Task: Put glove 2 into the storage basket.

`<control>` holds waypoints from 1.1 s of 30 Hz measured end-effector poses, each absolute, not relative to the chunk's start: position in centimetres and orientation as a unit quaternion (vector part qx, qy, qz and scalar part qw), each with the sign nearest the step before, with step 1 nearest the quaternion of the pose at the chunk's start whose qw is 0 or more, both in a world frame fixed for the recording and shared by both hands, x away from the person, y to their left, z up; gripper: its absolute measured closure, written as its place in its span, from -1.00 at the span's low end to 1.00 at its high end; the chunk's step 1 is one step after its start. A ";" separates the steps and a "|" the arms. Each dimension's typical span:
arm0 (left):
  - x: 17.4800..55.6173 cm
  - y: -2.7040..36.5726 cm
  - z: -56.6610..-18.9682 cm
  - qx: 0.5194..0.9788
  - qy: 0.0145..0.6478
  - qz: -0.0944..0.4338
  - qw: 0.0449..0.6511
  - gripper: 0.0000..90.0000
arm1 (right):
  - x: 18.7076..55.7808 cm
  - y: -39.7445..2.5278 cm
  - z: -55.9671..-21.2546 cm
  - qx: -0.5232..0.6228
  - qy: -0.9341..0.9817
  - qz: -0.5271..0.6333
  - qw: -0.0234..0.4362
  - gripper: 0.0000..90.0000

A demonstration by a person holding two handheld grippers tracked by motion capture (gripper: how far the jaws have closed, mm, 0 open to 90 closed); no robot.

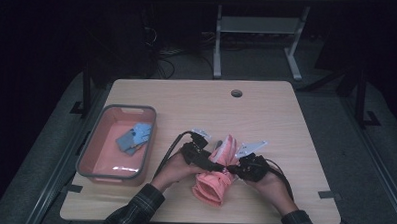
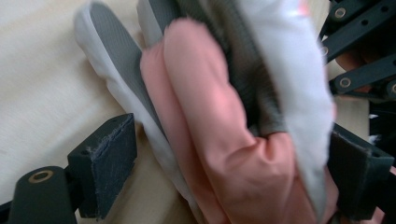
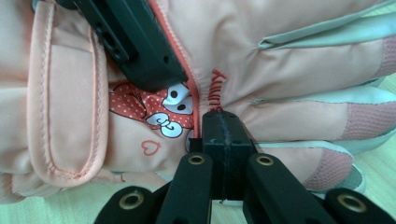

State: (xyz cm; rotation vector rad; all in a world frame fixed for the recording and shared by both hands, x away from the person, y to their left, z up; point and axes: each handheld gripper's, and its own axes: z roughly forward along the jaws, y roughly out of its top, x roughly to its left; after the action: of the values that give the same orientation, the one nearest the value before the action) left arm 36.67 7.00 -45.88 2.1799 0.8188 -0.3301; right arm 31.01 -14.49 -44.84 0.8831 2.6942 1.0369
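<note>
A salmon-pink padded glove (image 1: 215, 185) with grey and white finger trim lies at the front middle of the wooden table (image 1: 276, 114), held between both hands. My left gripper (image 1: 218, 165) comes in from the left; in the left gripper view the glove (image 2: 210, 116) fills the gap of the left gripper (image 2: 233, 154), with both jaws pressed against its sides. My right gripper (image 1: 233, 169) is shut, jaws together, on the orange zip line on the glove (image 3: 280, 56); in its own view the right gripper (image 3: 223, 126) pinches beside a cartoon print. A jaw of the left gripper (image 3: 135, 46) lies across the glove's back.
A pink tray with a grey rim (image 1: 93, 143) stands at the table's left and holds a few blue and grey flat items (image 1: 134, 137). A round cable hole (image 1: 236, 93) sits near the far edge. Behind the table stands a white table frame (image 1: 218, 42).
</note>
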 end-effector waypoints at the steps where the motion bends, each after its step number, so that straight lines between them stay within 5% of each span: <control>1: 36.7 7.0 -46.0 0.855 0.323 -0.138 0.383 -0.72 | 31.0 -14.5 -44.9 0.291 0.891 0.343 0.062 1.00; 10: 36.8 6.7 -46.4 0.852 0.318 -0.163 0.382 -0.66 | 31.1 -14.5 -44.9 0.290 0.892 0.342 0.060 1.00; 28: 37.0 6.9 -46.1 0.860 0.304 -0.178 0.369 0.24 | 31.1 -14.8 -45.1 0.288 0.888 0.353 0.056 1.00; 33: 37.1 7.1 -45.8 0.862 0.299 -0.177 0.370 0.29 | 30.7 -16.0 -44.4 0.295 0.874 0.382 0.057 0.67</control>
State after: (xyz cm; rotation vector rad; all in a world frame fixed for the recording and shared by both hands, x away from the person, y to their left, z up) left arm 37.06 7.06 -45.82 2.2106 0.7683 -0.4536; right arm 30.66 -15.96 -44.40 0.8939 2.6505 1.1579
